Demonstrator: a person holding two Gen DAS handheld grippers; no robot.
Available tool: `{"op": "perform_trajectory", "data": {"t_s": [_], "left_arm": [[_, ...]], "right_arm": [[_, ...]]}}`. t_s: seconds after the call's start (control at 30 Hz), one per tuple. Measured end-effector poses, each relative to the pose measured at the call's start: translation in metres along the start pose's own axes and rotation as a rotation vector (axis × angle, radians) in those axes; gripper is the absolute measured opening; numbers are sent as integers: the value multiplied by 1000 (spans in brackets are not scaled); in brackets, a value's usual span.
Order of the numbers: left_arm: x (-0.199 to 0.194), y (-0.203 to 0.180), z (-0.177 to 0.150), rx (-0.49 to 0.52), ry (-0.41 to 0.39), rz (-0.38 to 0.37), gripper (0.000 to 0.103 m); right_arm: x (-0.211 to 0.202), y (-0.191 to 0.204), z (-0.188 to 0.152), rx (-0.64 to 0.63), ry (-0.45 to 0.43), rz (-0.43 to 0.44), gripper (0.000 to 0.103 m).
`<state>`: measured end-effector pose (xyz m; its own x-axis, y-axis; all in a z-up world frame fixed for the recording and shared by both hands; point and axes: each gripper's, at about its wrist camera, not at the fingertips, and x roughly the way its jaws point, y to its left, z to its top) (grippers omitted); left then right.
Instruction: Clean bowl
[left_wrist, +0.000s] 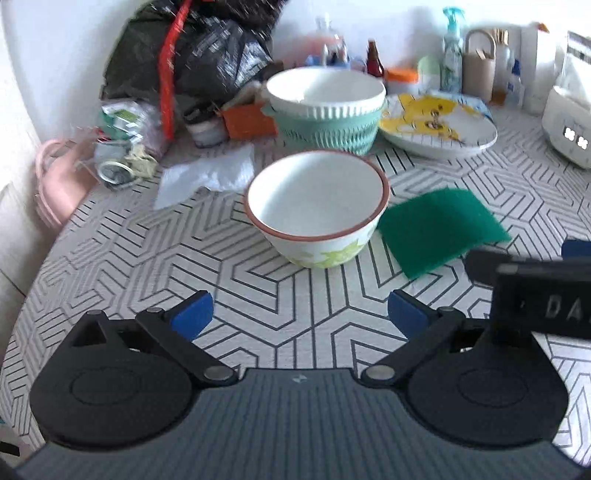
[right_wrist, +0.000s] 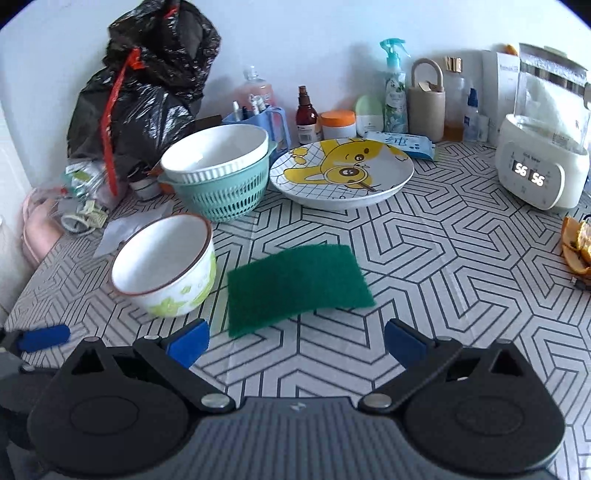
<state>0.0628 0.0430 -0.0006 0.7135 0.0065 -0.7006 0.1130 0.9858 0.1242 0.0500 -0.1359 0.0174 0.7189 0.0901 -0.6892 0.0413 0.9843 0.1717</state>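
The surface (right_wrist: 424, 258), covered in a black-lined geometric pattern, carries everything. Taking the bowl (right_wrist: 166, 264) as the landmark: a black bag (right_wrist: 144, 92) stands far behind it against the wall, a teal basket (right_wrist: 225, 192) with a white dish nested inside sits just behind it, and a cartoon plate (right_wrist: 341, 173) lies behind and to its right. A white appliance (right_wrist: 541, 168) with a lit display is well apart to its far right. The bowl itself, white with a brown rim and green leaf print, stands upright on the surface, its inside bare white. A green pad (right_wrist: 295, 286) lies flat just beside it on the right. The left claw (left_wrist: 300, 316) hangs in front of the bowl, spread wide and holding nothing. The right claw (right_wrist: 297, 343) is likewise spread and bare, in front of the pad.
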Motion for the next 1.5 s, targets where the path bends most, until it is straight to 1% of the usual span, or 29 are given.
{"op": "perform_trajectory", "data": {"t_s": [0.2,0.27,0.4,0.53,0.6,0.67,0.8,0.97,1.1,1.17,1.3,1.4,1.47,1.5], "left_arm": [[-14,-2,-6,-4,-48,0,103],[-16,-2,-8,-6,-49,1,103],[-21,-2,-14,-11,-84,5,103],[-26,0,-18,-27,-98,1,103],[-27,2,-19,-39,-101,-12,103],[-26,5,-19,-54,-94,-25,103],[-23,6,-19,-66,-79,-16,103],[-20,1,-18,-31,-74,7,103],[-18,-2,-18,-11,-65,1,103],[-18,-3,-18,-2,-65,-3,103],[-16,-6,-17,15,-59,7,103],[-13,-12,-15,61,-46,35,103],[-13,-19,-17,111,-55,85,103],[-14,-21,-17,126,-65,99,103]], "right_arm": [[-18,-2,-7,7,-46,5,102],[-20,-2,-8,6,-49,8,102],[-24,-1,-9,5,-55,15,102],[-28,0,-11,4,-60,21,102],[-29,0,-12,9,-61,21,102],[-29,-2,-13,29,-51,39,102],[-27,-5,-14,60,-35,75,102],[-28,-2,-15,45,-47,53,102],[-32,1,-17,3,-56,12,102],[-35,1,-17,4,-67,-1,102],[-36,-1,-17,9,-71,-2,102],[-34,0,-18,-3,-56,-11,102],[-33,2,-18,-10,-46,-16,102],[-33,2,-18,-15,-47,-19,102]]}}
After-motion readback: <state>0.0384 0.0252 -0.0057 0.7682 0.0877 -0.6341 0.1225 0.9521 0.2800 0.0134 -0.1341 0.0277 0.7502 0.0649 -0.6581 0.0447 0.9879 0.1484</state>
